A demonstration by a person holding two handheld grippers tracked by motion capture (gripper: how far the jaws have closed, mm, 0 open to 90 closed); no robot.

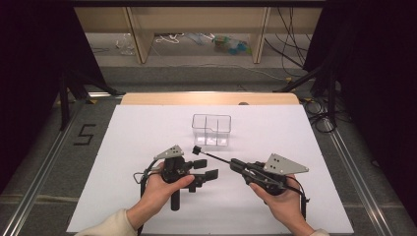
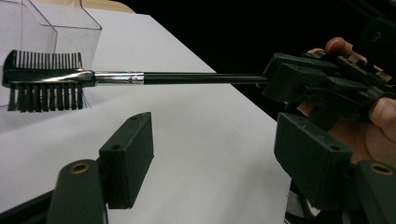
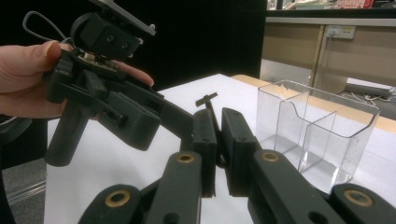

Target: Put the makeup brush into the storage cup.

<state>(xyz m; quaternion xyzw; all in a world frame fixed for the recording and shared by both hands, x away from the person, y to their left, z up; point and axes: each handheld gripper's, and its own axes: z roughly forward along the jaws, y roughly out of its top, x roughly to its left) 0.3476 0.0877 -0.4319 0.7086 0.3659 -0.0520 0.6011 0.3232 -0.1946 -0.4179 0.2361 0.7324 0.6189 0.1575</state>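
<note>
Right gripper [image 1: 235,164] jaws clamped on brush [image 1: 212,156]

Slim black brow brush-comb with silver ferrule [image 2: 74,77] held level, head nearest clear divided acrylic box [image 1: 212,129] far-centre.

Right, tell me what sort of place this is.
Probably a lab or recording workspace: a white-covered table ringed by black curtains, loose cables on the grey floor, and a black "5" marked beside the table.

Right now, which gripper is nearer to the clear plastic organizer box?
Right, by way of its tool. The right gripper holds a brow brush whose head nearly reaches the clear box. The left gripper sits farther back, toward the person, jaws open.
</note>
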